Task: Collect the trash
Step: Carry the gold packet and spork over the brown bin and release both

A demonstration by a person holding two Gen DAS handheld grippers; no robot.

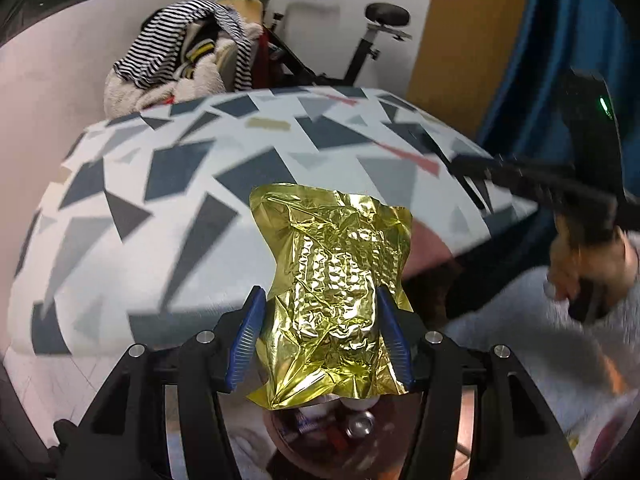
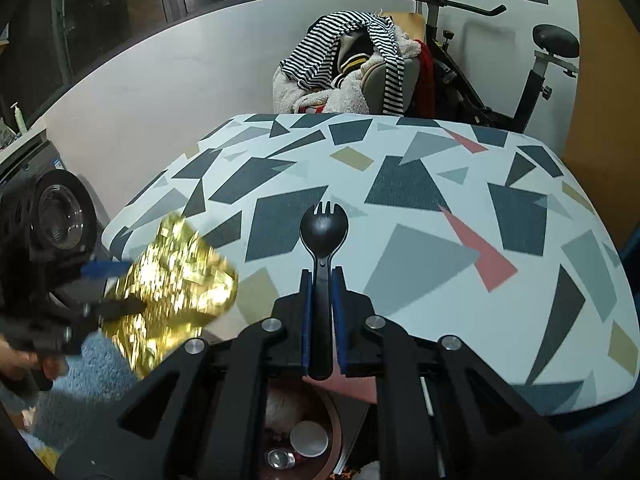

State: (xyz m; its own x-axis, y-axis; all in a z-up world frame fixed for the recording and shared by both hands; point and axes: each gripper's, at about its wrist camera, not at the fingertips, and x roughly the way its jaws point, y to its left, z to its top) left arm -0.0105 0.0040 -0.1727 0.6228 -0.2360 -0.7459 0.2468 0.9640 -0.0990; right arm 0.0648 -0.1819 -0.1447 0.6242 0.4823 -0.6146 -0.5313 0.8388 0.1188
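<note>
My left gripper (image 1: 320, 294) is shut on a crumpled gold foil wrapper (image 1: 332, 272), its blue pads pressing both sides, in front of the patterned table (image 1: 160, 184). In the right wrist view that gripper (image 2: 120, 286) and the wrapper (image 2: 176, 280) appear blurred at the table's left edge. A black plastic spork (image 2: 323, 228) stands upright between the pads of my right gripper (image 2: 322, 276), which is shut on its handle, over the table's near edge. Below both grippers sits a brown bin (image 2: 338, 436) holding a can and a white lid. The right gripper (image 1: 532, 180) shows blurred at the right.
Behind the table (image 2: 440, 200) stands a chair heaped with striped clothes (image 2: 352, 64) and an exercise bike (image 2: 520, 80). A blue curtain (image 1: 560, 60) hangs at the right. A pale blue fluffy rug (image 2: 96, 364) lies on the floor by the bin. A person's hand (image 2: 16, 360) grips the left tool.
</note>
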